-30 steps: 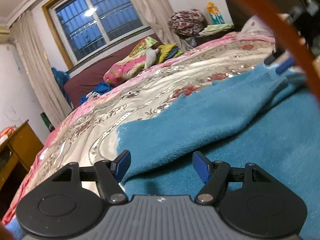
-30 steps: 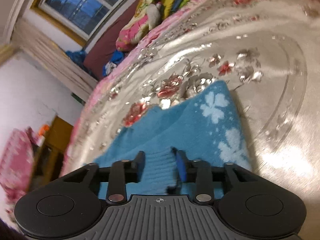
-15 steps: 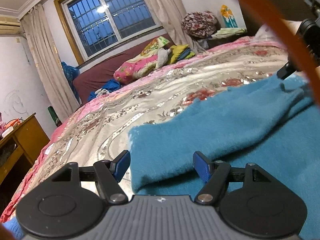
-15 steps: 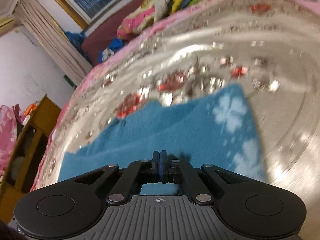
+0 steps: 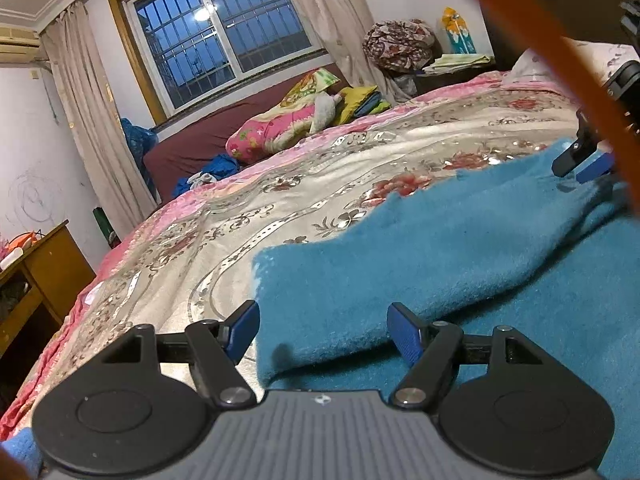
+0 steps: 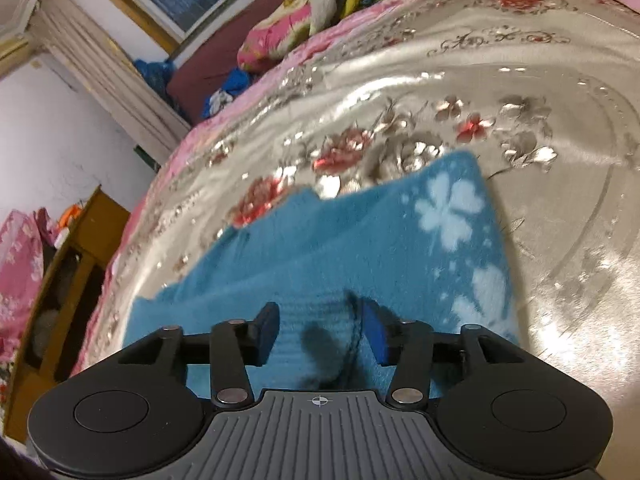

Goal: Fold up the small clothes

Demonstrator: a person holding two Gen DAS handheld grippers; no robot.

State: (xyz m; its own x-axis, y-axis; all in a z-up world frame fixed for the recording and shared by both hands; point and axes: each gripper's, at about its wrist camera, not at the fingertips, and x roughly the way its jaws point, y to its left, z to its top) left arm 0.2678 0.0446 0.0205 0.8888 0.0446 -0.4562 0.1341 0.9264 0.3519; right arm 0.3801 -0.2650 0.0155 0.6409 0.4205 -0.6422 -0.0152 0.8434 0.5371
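Half a second back the right gripper was pinched shut; now it is opening, letting go the fuzzy teal flower-print garment folded on the floral satin bedspread — left gripper open too, straddling the fold's corner.

I'm working in a home bedroom: a bed under a floral satin quilt, bedding piled at twelve o'clock, a barred, curtained window at eleven, a wooden cabinet at nine.
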